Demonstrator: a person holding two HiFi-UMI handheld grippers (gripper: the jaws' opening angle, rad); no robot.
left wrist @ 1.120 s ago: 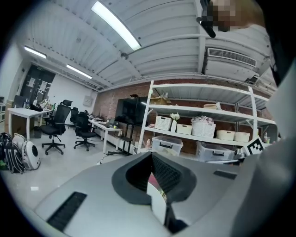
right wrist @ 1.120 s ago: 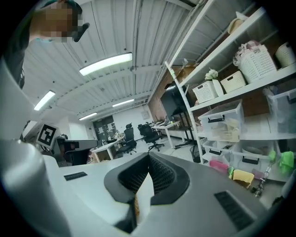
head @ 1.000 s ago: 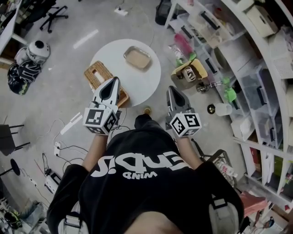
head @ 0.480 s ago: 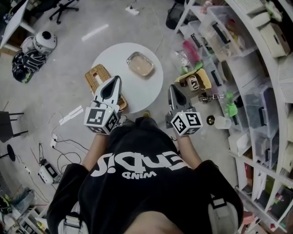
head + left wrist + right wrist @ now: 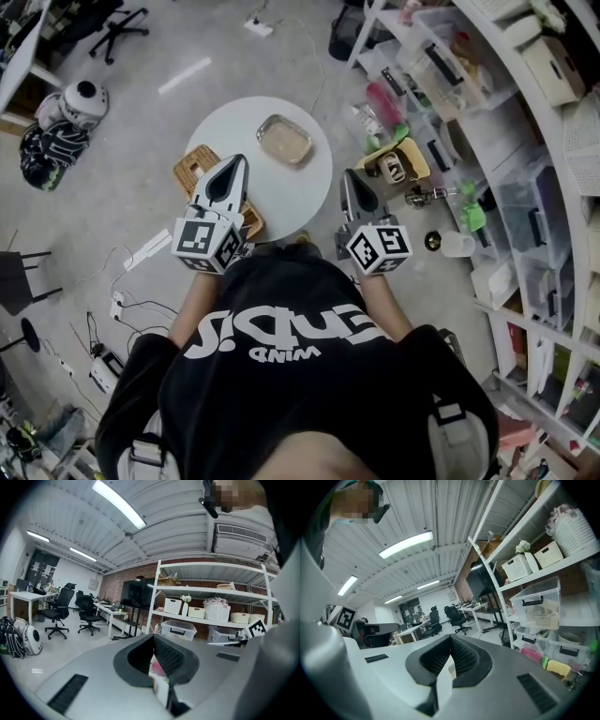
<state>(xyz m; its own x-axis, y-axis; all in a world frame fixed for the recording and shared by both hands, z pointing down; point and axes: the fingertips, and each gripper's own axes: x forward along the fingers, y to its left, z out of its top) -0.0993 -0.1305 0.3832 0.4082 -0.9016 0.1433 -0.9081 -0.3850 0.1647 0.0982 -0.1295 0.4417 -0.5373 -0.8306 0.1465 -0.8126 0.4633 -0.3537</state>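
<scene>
Shelving (image 5: 525, 141): is running down the right side of the head view, carrying clear bins and white baskets; no label on them is showing clearly enough to read.
Person (image 5: 291, 375): is standing at the bottom of that view in a black shirt; its white lettering is showing upside down and cannot be read for sure.
Round white table (image 5: 230, 131): is standing ahead of both grippers, carrying a metal tray (image 5: 285, 139).
Left gripper (image 5: 235, 165): is hovering over the wicker basket (image 5: 190, 169) at the table's near-left edge; its jaws are meeting at the tips, nothing between them.
Right gripper (image 5: 349, 177): is hanging between the table and the cardboard box (image 5: 394, 167), tips pressed together, also empty.
Marker cubes: are showing black-and-white square patterns, no words.
</scene>
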